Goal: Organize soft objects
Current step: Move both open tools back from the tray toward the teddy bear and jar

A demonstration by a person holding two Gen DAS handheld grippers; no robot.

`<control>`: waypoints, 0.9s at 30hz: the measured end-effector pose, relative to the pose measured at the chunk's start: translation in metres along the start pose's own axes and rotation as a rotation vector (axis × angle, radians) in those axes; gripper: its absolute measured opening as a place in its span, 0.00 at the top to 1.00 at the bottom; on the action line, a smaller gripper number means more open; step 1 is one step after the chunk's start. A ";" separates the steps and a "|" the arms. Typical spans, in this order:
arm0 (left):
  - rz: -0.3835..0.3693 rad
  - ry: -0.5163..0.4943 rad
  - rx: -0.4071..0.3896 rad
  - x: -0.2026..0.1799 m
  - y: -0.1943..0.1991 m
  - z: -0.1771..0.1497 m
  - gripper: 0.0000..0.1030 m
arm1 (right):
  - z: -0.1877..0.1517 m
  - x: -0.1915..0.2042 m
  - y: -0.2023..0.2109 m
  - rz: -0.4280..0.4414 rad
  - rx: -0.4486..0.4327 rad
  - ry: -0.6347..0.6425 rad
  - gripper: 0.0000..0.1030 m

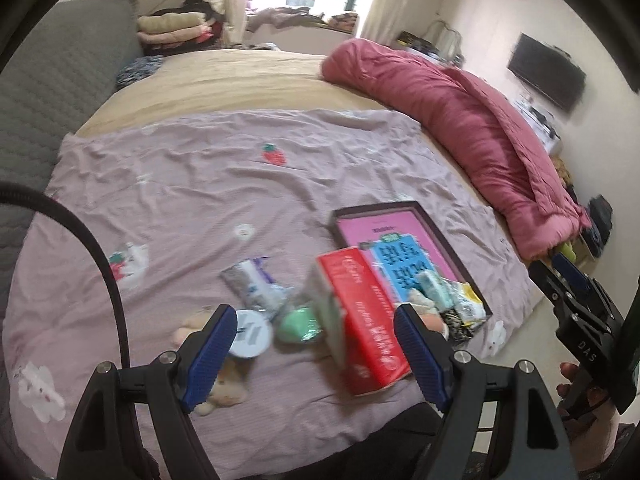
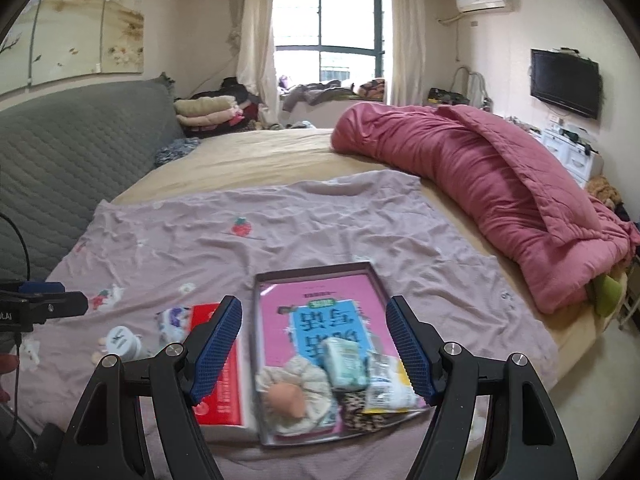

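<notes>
My left gripper (image 1: 320, 360) hangs open over a cluster on the lilac sheet (image 1: 200, 184): a red box (image 1: 360, 320), a white round jar (image 1: 250, 332), a green soft lump (image 1: 298, 322), a purple-white pouch (image 1: 256, 284) and a beige plush toy (image 1: 224, 388). Nothing sits between its pads. My right gripper (image 2: 316, 348) is also open, above a dark shallow tray (image 2: 312, 270). The tray holds a pink book, a frilly cloth with a peach ball (image 2: 286, 398), a teal tissue pack (image 2: 344, 364) and a yellow-white packet (image 2: 388, 388).
A rolled pink quilt (image 2: 500, 184) lies along the bed's right side. A grey padded headboard (image 2: 72, 160) runs along the left. Folded clothes (image 2: 208, 110) are stacked at the far corner. The floor drops off past the bed's right edge.
</notes>
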State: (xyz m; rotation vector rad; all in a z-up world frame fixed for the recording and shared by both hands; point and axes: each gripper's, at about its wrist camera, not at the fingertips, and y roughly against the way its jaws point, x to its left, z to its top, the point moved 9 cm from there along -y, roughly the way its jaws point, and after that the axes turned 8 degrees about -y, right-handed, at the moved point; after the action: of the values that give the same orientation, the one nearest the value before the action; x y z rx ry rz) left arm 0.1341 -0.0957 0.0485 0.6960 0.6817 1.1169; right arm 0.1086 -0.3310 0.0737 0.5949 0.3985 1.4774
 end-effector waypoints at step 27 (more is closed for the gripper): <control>0.074 0.262 0.103 0.149 -0.013 -0.083 0.22 | -0.070 0.165 -0.021 0.221 0.125 0.414 0.26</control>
State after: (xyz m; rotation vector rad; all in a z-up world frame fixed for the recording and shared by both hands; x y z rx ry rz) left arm 0.1200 0.0543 -0.0324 0.6726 0.9480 1.2609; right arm 0.0955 -0.1582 0.0235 0.4382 0.7703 1.8022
